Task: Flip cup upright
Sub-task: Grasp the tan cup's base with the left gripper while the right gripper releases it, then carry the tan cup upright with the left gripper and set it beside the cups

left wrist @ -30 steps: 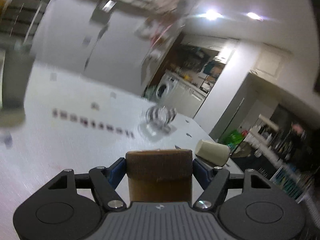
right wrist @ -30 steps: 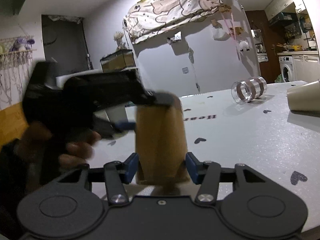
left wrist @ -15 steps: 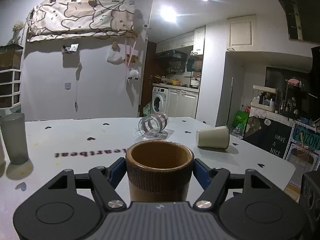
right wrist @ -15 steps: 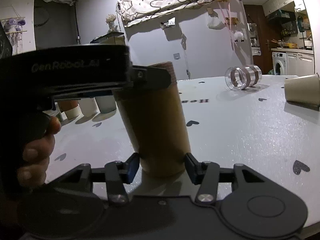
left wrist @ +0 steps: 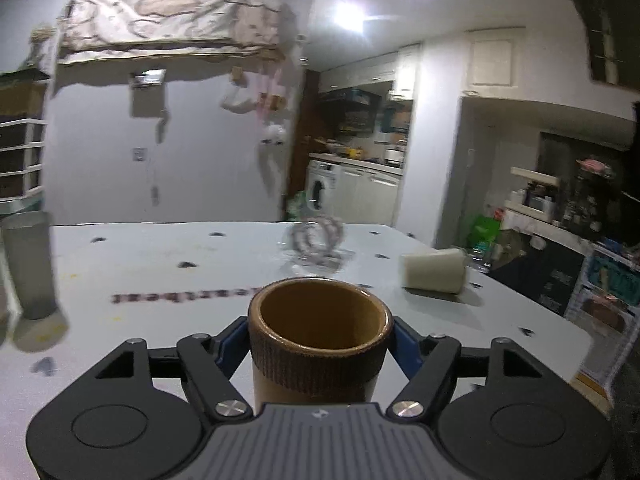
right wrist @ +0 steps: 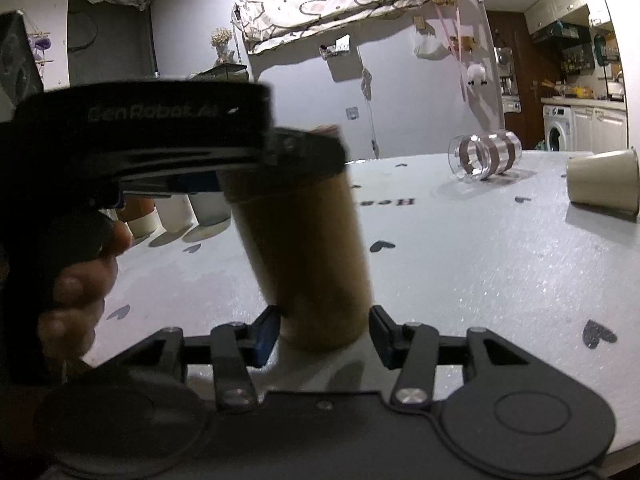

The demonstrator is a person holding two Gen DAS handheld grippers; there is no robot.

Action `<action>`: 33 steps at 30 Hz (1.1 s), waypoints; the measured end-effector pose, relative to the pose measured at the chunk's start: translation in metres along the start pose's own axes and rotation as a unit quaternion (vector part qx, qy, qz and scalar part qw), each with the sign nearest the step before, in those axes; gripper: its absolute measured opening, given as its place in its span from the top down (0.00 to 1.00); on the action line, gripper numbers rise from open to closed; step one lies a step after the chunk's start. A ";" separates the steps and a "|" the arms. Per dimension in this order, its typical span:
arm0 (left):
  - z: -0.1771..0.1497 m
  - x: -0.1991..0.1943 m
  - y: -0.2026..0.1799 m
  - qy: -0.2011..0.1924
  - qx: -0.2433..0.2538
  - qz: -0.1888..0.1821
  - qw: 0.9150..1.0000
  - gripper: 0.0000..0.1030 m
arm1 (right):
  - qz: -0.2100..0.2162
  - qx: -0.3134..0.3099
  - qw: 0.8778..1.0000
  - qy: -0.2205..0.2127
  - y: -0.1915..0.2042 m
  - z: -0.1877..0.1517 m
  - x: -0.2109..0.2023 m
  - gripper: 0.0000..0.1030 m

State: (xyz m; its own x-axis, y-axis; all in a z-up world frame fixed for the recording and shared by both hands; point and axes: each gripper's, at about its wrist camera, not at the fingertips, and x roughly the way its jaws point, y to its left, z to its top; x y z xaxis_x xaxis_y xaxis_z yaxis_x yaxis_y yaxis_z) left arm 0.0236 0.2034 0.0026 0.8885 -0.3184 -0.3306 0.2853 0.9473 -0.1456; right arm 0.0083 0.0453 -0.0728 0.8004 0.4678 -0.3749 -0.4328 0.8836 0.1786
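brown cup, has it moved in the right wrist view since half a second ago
Yes. The brown cup now leans left at its base, against the clear striped glass lying fixed on the table; earlier it stood straighter.

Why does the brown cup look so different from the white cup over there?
The brown cup stands upright, mouth up, gripped by the left tool. The white cup lies on its side, untouched. The brown cup is dark with a ribbed band; the white cup is pale and plain. Both are over the same table.

White wall (left wrist: pixel 200 152), kitchen (left wrist: pixel 360 152) beyond.
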 end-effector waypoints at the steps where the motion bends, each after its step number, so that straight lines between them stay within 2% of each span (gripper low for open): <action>1: 0.002 -0.001 0.007 -0.002 -0.004 0.015 1.000 0.29 | -0.002 0.000 1.000 -0.001 0.000 0.000 0.000 0.50; 5: 0.013 -0.005 0.040 -0.016 -0.024 0.064 0.998 0.29 | -0.005 0.001 1.000 0.000 0.001 0.001 0.000 0.48; 8: 0.022 -0.010 0.072 -0.026 -0.040 0.113 0.992 0.29 | -0.006 -0.001 1.000 0.000 0.002 0.002 0.000 0.45; 13: 0.036 -0.017 0.125 -0.039 -0.041 0.210 0.976 0.29 | -0.008 -0.002 1.000 0.002 0.001 0.002 0.000 0.43; 17: 0.041 -0.023 0.161 -0.042 -0.055 0.266 0.961 0.29 | -0.007 -0.005 1.000 0.005 0.003 0.002 0.001 0.43; 26: 0.046 -0.032 0.212 -0.049 -0.068 0.336 0.938 0.29 | -0.008 -0.009 1.000 0.008 0.005 0.004 0.004 0.42; 33: 0.039 -0.030 0.223 -0.044 -0.070 0.362 0.928 0.29 | -0.009 -0.008 1.000 0.009 0.005 0.004 0.004 0.42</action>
State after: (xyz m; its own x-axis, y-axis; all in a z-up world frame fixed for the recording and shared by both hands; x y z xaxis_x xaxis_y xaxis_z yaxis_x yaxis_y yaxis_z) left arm 0.0741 0.4256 0.0161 0.8562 0.4108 -0.3134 -0.4433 0.8956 -0.0370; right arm 0.0114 0.0516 -0.0697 0.8003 0.4515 -0.3946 -0.4254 0.8913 0.1569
